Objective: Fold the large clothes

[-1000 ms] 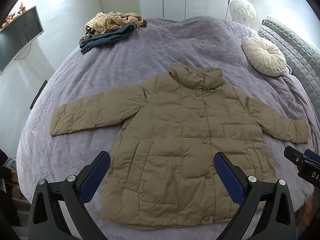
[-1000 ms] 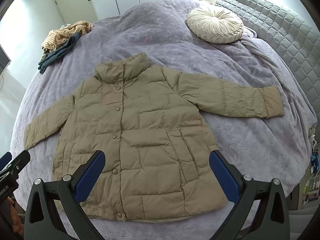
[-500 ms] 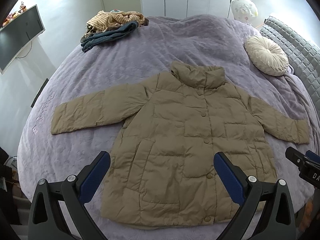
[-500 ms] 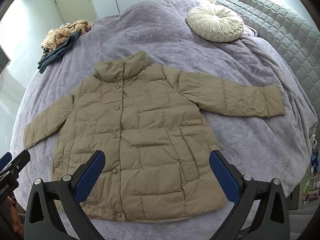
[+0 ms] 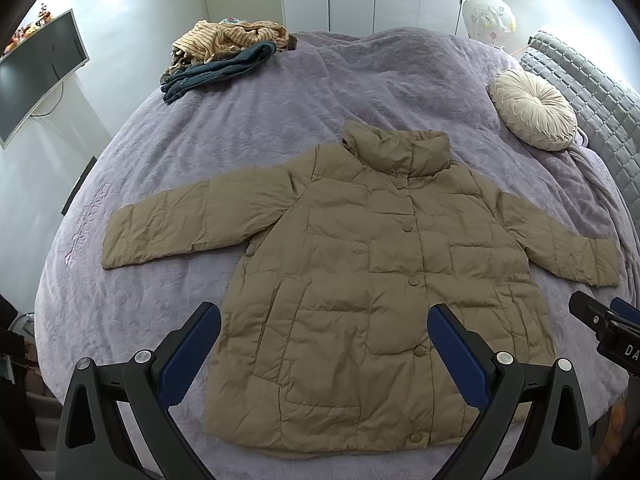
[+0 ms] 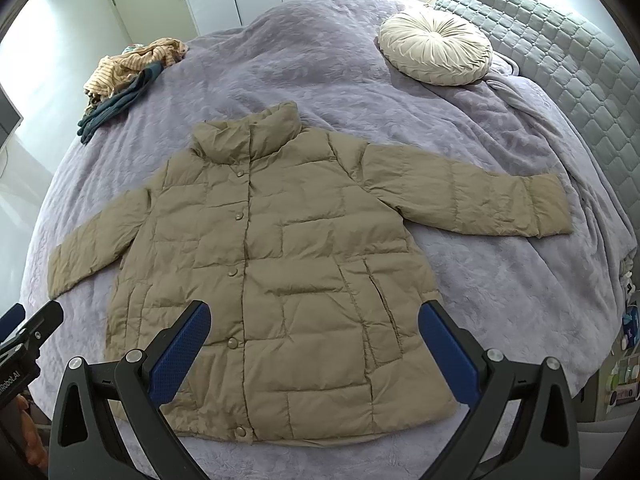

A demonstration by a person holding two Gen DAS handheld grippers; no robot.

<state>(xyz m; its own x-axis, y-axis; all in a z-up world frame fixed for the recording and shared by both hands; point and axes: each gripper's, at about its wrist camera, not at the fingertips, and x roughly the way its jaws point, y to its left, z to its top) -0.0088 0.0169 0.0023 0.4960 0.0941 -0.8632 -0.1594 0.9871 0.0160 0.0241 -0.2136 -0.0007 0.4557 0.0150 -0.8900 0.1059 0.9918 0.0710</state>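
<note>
both grippers, left gripper (image 5: 324, 344) and right gripper (image 6: 314, 340), are hovering spread and empty over the puffer jacket (image 5: 372, 280) hem, its collar pointing straight away from them.

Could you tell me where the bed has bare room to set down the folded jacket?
The widest bare stretch of purple bedspread lies beyond the jacket collar, between the clothes pile and the round cushion. A smaller patch lies below the sleeve on the left, beside the left gripper. The far left corner and the cushion side are crowded.
</note>
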